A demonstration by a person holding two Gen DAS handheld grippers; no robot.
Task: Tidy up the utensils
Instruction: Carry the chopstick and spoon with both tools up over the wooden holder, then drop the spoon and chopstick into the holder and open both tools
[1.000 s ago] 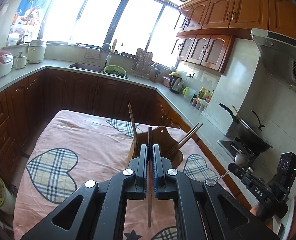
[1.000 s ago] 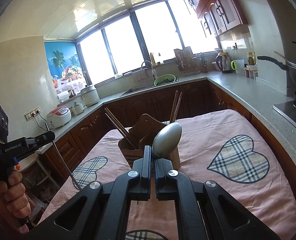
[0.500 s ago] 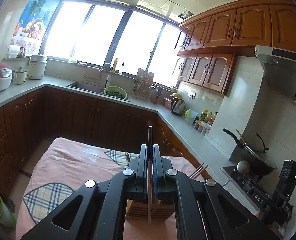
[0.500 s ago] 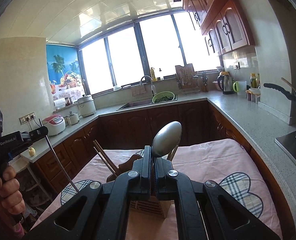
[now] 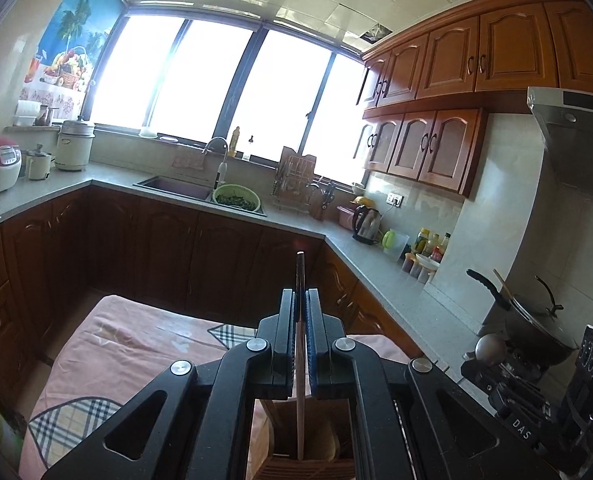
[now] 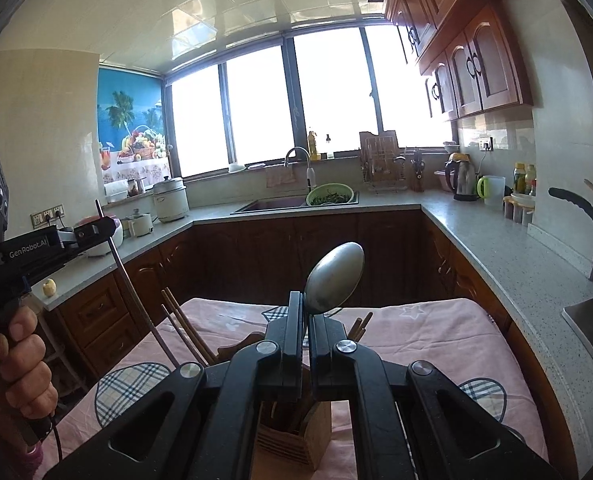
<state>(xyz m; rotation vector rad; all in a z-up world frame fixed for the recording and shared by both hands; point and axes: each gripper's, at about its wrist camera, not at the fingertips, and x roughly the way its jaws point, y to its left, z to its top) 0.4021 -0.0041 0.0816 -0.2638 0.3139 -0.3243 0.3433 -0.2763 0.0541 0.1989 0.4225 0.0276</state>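
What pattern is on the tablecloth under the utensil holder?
Pink tablecloth with plaid heart patches; clearest in the right wrist view.

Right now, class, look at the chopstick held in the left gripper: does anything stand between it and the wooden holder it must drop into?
Nothing visible does. The left gripper holds the chopstick upright, its lower end already inside the wooden holder.
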